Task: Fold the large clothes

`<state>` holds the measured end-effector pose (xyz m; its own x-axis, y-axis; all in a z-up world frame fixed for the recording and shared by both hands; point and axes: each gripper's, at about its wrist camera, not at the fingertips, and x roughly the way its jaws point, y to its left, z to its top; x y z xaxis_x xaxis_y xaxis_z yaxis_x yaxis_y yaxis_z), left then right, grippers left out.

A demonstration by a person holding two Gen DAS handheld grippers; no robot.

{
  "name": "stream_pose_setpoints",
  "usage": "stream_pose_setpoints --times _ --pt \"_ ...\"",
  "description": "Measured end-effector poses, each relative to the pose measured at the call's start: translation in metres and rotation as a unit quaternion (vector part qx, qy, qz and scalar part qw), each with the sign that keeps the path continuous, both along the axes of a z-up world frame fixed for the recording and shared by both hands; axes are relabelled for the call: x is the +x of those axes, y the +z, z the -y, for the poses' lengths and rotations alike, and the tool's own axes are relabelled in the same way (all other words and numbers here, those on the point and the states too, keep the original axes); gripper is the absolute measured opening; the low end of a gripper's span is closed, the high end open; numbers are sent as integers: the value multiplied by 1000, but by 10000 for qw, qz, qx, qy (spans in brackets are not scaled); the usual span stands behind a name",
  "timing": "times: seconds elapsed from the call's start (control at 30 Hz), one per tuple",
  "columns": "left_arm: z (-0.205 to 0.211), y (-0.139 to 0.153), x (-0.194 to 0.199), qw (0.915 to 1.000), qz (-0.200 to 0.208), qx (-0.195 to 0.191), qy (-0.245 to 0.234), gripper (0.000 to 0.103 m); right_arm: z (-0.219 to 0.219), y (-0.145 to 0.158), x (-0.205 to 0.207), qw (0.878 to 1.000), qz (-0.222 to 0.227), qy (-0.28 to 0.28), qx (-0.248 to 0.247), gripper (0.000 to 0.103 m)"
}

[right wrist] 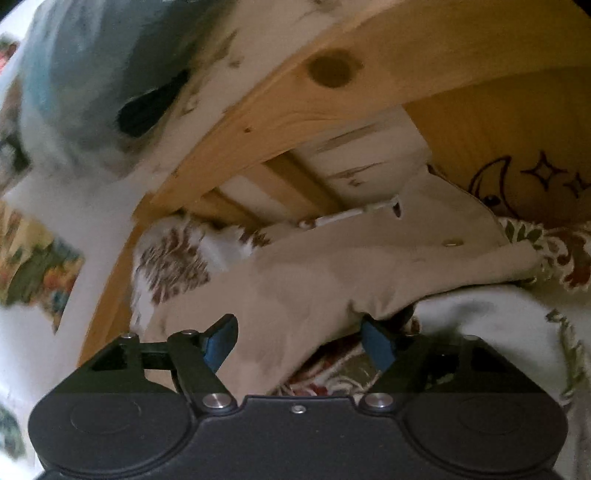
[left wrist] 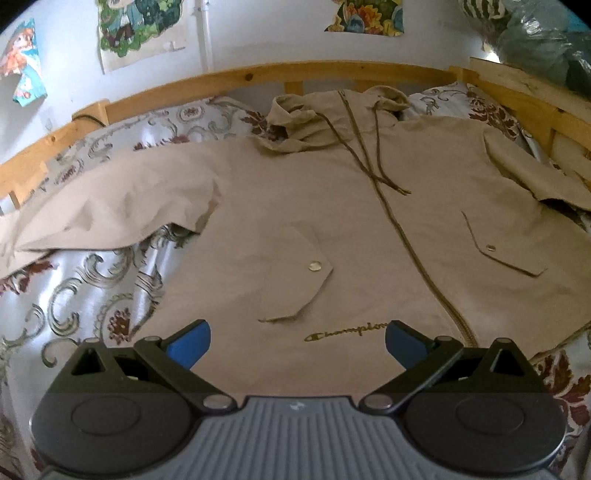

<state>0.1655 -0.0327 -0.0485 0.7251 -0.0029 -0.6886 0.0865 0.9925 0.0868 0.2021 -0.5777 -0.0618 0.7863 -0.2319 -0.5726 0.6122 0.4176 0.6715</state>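
Note:
A beige hooded Champion jacket (left wrist: 332,206) lies front up and spread on a patterned bedspread (left wrist: 85,295), hood toward the wooden headboard. Its zipper is closed and both sleeves reach outward. My left gripper (left wrist: 297,341) is open and empty, hovering over the jacket's lower hem near the logo. In the right wrist view one beige sleeve (right wrist: 332,273) lies along the bed's edge. My right gripper (right wrist: 299,341) is open with the sleeve fabric between its blue pads; the right pad (right wrist: 376,343) sits under the sleeve's edge.
A wooden bed frame (left wrist: 258,75) runs along the back and right side (right wrist: 280,107). The wall behind carries cartoon posters (left wrist: 133,29). A bundle in plastic (left wrist: 535,40) sits at the top right corner. A cushion with moon and stars (right wrist: 517,184) leans by the sleeve.

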Motion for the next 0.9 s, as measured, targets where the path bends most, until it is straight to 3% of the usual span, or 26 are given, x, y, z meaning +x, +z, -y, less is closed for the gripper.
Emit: stream_pose_setpoints --times 0.13,0.23,0.37,0.43,0.47,0.53,0.6,0.63,0.67,0.73,0.77,0.83,0.9 --pt "-4 8 -3 9998 37 -190 4 102 -6 -4 11 9964 -560 -531 -342 32" --pt "-13 14 -4 9986 0 -533 54 102 -9 -3 16 9922 -755 -725 -683 15" --pt "-24 21 -2 9960 -18 -874 184 102 -32 21 25 9801 -780 -611 -1722 6" --pt "-30 24 -1 9936 -14 -1104 234 102 -53 42 33 9662 -604 -434 -2466 5" --pt "-32 25 0 9926 -8 -1184 254 102 -69 55 40 9517 -474 -266 -3022 5" --pt "-37 26 1 9911 4 -1296 309 102 -108 78 51 9114 -166 132 -4109 4" --pt "-41 26 2 9899 30 -1367 386 102 -154 94 64 8564 148 682 -5116 3" --pt "-43 25 2 9893 41 -1397 429 102 -180 99 69 8198 313 990 -5631 3" --pt "-45 25 2 9887 50 -1421 473 102 -209 100 74 7749 484 1337 -6159 3" --pt "-48 24 4 9881 78 -1440 540 102 -264 89 80 6710 765 2106 -7067 3" --pt "-49 23 5 9880 86 -1431 581 102 -293 77 80 6074 870 2517 -7484 3" --pt "-51 22 6 9875 84 -1444 628 102 -340 49 79 5077 957 3376 -7869 2" --pt "-53 22 6 9868 109 -1471 668 102 -369 21 77 4522 906 3961 -7940 2"
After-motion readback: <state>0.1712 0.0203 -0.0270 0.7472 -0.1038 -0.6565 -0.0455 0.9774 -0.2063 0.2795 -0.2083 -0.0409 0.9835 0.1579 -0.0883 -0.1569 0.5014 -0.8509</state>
